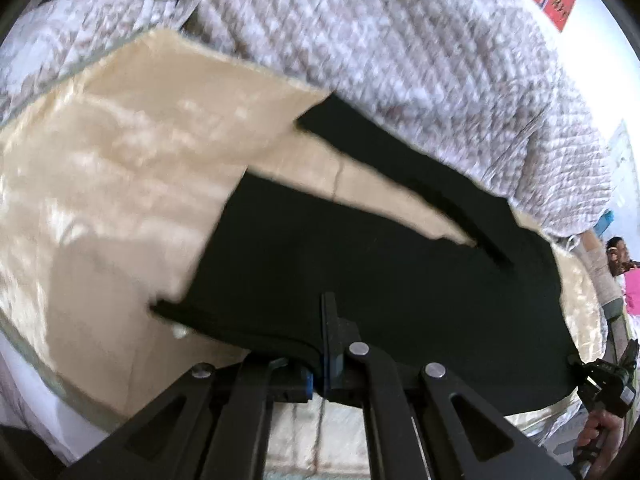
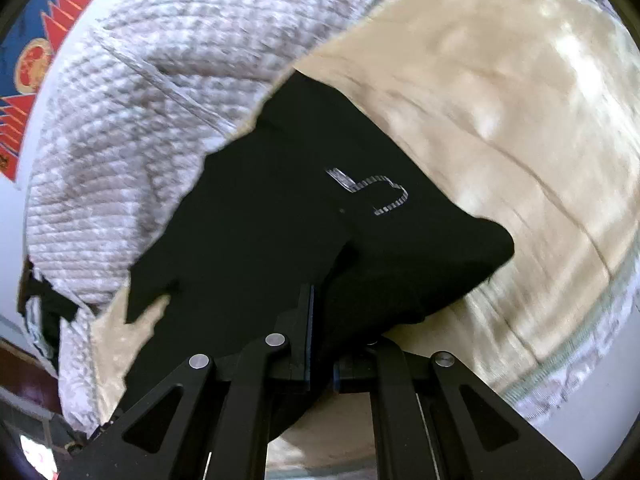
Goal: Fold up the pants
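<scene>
Black pants (image 1: pixel 360 264) lie spread over a cream satin-covered table (image 1: pixel 120 168), lifted at the near edge. My left gripper (image 1: pixel 320 360) is shut on the near hem of the pants. In the right wrist view the pants (image 2: pixel 260 220) show a small silver heart emblem (image 2: pixel 380 194), and my right gripper (image 2: pixel 316 344) is shut on their bunched near edge. The right gripper also shows at the far right of the left wrist view (image 1: pixel 600 376), holding the same edge.
A person in a grey-white quilted jacket (image 1: pixel 400 40) stands just behind the table, also in the right wrist view (image 2: pixel 160 100). The table's glass edge (image 1: pixel 32 356) runs at left. A red and blue banner (image 2: pixel 32 60) hangs on the wall. Another person (image 1: pixel 618 256) is far right.
</scene>
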A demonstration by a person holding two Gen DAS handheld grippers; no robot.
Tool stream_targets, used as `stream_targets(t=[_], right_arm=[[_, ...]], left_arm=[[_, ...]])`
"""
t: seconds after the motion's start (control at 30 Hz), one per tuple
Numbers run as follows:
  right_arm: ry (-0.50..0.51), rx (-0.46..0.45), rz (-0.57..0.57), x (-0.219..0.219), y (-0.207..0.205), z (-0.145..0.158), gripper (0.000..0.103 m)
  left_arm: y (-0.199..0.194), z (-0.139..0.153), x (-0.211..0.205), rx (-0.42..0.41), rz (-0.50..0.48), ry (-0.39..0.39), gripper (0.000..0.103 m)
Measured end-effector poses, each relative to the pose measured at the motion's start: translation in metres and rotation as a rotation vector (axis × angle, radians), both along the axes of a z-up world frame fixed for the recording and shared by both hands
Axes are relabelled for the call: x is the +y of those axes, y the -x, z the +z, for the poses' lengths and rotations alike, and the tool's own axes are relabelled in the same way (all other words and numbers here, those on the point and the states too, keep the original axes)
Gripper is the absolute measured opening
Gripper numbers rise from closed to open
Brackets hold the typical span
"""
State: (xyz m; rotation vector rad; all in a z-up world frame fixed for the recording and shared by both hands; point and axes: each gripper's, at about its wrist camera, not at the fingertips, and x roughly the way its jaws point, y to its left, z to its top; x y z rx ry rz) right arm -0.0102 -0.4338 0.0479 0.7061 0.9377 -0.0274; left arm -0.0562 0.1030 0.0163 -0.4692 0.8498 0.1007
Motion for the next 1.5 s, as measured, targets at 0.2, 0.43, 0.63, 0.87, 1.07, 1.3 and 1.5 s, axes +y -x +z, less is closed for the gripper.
stream_targets(t=[0.2, 0.43, 0.63, 0.87, 1.07, 1.3, 1.5], right_arm=[[-0.004, 0.004, -0.009, -0.001, 0.003, -0.003, 0.006], [0.050, 0.037, -0.115, -0.015, 0.031, 0.010, 0.025], [0.261, -0.045, -0.209, -0.021, 0.051, 0.043, 0.025], [0.389, -0.060, 0.137, 0.046, 0.002, 0.028, 0.025], [0.402, 0.054, 0.091, 0.034, -0.005, -0.003, 0.025], [0.490, -0.036, 0.187, 0.063, -0.017, 0.017, 0.032], [0.512, -0.050, 0.342, 0.097, -0.053, 0.012, 0.045]], left_arm=[[0.004, -0.002, -0.003, 0.005, -0.011, -0.006, 0.005], [0.021, 0.008, 0.015, 0.059, 0.115, -0.090, 0.011], [0.025, 0.027, 0.018, 0.031, 0.171, -0.169, 0.011], [-0.013, 0.028, -0.028, -0.018, -0.058, -0.175, 0.031], [-0.022, -0.003, -0.027, 0.087, -0.081, -0.193, 0.031], [-0.042, 0.017, -0.039, 0.066, -0.118, -0.243, 0.034], [-0.079, 0.027, -0.057, 0.046, -0.176, -0.312, 0.043]])
